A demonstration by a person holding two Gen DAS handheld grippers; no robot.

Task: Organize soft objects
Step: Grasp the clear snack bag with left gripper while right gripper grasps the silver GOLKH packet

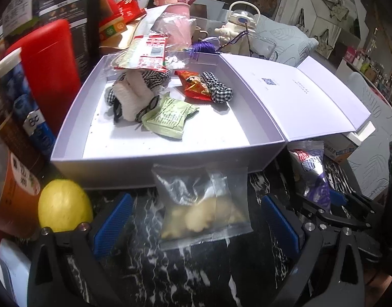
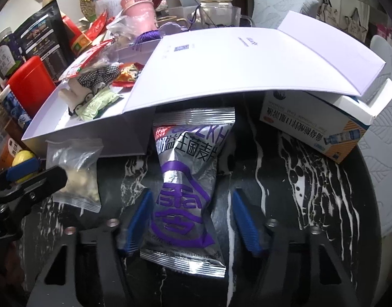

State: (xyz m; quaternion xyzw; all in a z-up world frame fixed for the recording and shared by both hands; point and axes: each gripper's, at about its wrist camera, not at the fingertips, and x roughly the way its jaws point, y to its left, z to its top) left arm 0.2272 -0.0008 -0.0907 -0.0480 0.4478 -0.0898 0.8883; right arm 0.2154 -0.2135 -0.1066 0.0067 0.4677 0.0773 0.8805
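Black marble-veined tabletop (image 1: pixel 196 276), crowded; my left gripper (image 1: pixel 196 220) spread wide, blue pads either side of a clear packet (image 1: pixel 203 204) of pale yellow pieces, neither pad touching it; the packet lies flat with its top edge against the front wall of the lilac box (image 1: pixel 150 163). My right gripper (image 2: pixel 193 220) likewise parted around a silver-and-purple snack pouch (image 2: pixel 188 192), which lies on the tabletop with its far end tucked under the box's open lid (image 2: pixel 247 58); whether the left pad touches the foil I cannot tell. Inside the box: checked plush toy (image 1: pixel 137 94), green sachet (image 1: pixel 168 120), red snack pack (image 1: pixel 196 84), checked fabric roll (image 1: pixel 217 89), red-and-white wrapper (image 1: pixel 145 53) resting over the rear rim. Beside the box on the left: yellow lemon (image 1: pixel 64 204), red canister (image 1: pixel 47 69). Under the lid's right end: white medicine carton (image 2: pixel 318 122). Behind: pink cup (image 1: pixel 174 0), white kettle-shaped bottle (image 1: pixel 243 18)
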